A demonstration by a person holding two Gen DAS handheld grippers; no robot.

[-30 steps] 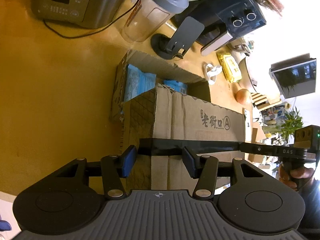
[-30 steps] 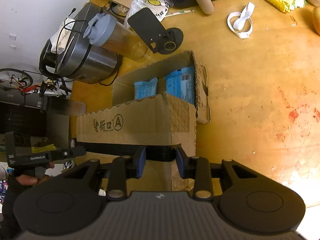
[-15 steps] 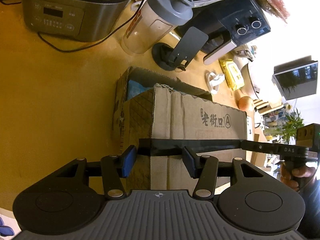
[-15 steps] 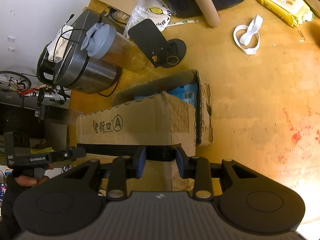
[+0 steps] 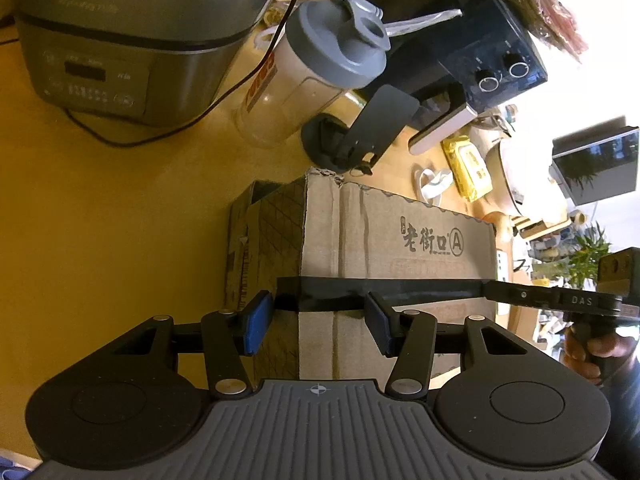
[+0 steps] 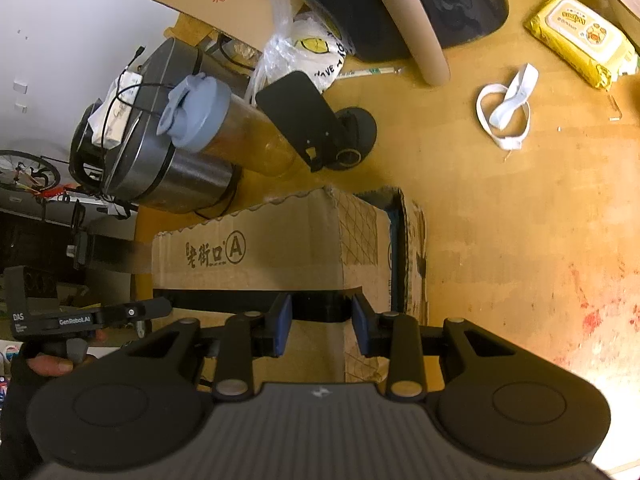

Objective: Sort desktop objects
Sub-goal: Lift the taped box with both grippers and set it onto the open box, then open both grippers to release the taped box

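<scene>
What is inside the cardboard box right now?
Almost nothing shows: the printed flap covers the cardboard box, leaving only a dark slit along one edge. Any contents are hidden under the flap. Both grippers hover at the flap's black-taped edge.

Wooden table (image 6: 500, 208) with cardboard box (image 6: 280, 248), shaker bottle (image 6: 224, 128), wipes pack (image 6: 580, 40).

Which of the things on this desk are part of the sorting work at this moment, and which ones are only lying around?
In the job:
- cardboard box
- left gripper, open, straddling one box corner
- right gripper, open, at another corner

Just lying about:
- shaker bottle
- black stand
- rice cooker
- white strap
- yellow wipes pack
- cardboard tube
</scene>
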